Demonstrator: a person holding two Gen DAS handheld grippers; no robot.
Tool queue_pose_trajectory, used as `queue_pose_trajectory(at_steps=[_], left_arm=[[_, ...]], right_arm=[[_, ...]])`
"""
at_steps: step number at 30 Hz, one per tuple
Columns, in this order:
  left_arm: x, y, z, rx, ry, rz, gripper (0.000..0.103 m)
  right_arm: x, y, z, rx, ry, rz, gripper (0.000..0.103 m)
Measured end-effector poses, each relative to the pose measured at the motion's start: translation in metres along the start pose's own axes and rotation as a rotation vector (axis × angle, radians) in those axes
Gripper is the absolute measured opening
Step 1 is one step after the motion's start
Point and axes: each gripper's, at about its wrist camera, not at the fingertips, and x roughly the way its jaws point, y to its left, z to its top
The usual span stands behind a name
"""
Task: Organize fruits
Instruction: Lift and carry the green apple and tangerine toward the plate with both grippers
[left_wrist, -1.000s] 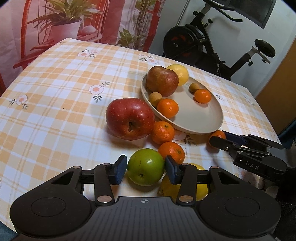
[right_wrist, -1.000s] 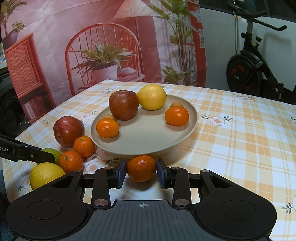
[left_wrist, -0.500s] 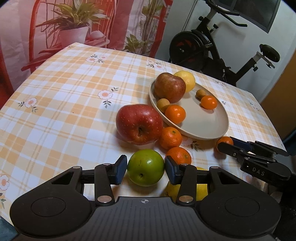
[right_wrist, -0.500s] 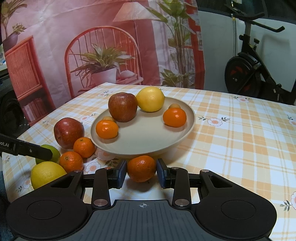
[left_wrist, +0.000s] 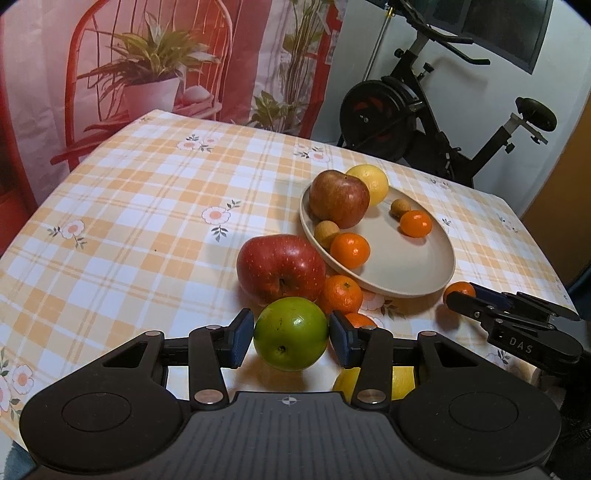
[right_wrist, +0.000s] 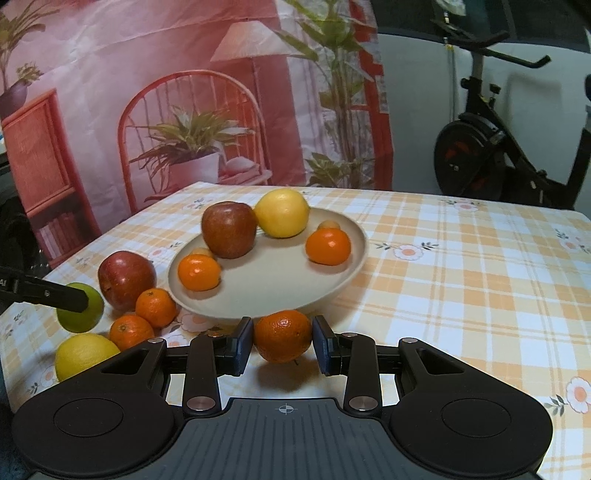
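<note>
Fruits gripped, both lifted clear of worktop (left_wrist: 147, 206).
Left claw (left_wrist: 291, 336) clamps green apple (left_wrist: 291, 332); right claw (right_wrist: 282, 338) clamps mandarin (right_wrist: 282, 335) just before plate (right_wrist: 273, 291). Next likely: carry both over rim, release.

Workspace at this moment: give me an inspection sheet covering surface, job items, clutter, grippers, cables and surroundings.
Surface: table under an orange plaid floral cloth.
Job's things: beige plate holds a red apple, a yellow citrus, two mandarins and two small brown fruits. Off the plate: large red apple, two mandarins, a lemon.
Clutter: nothing seen.
Grippers: left gripper shut on the green apple; right gripper shut on a mandarin beside the plate's near rim.
Cables: nothing seen.
Surroundings: exercise bike; printed backdrop showing a chair and plants.
</note>
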Motion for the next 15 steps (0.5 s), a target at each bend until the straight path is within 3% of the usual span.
queue_pose_trajectory(at_steps=[15], left_arm=[[-0.014,-0.014,0.023,0.076,-0.084,0.017,0.047]], right_arm=[[-0.009,-0.011,0.003,0.061,-0.064,0.000,0.032]])
